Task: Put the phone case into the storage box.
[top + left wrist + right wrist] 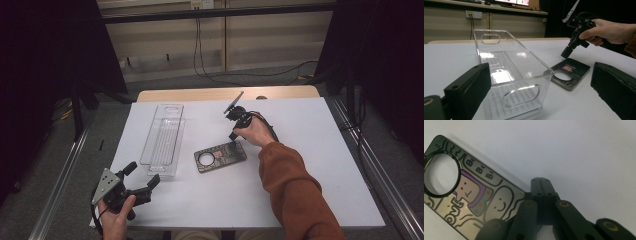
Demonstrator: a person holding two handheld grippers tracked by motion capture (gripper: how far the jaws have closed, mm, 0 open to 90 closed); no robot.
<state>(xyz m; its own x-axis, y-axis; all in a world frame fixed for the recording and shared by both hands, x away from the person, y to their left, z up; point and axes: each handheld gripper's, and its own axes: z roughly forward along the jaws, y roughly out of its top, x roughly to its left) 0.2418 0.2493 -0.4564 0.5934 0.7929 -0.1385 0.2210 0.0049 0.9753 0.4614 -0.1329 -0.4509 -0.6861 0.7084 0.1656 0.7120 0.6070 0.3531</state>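
Phone case (220,156) lies flat at table (310,165) centre, right gripper (233,135) poised at its two o'clock corner, jaws pressed together on nothing. Left gripper (145,181) waits wide open at seven o'clock, facing the clear bin (163,140).

left gripper (142,179): jaws apart, level | right gripper (233,135): jaws together, tip down

The phone case (471,195) bears cartoon faces, three "B"-like letters and tiny unreadable ring lettering.
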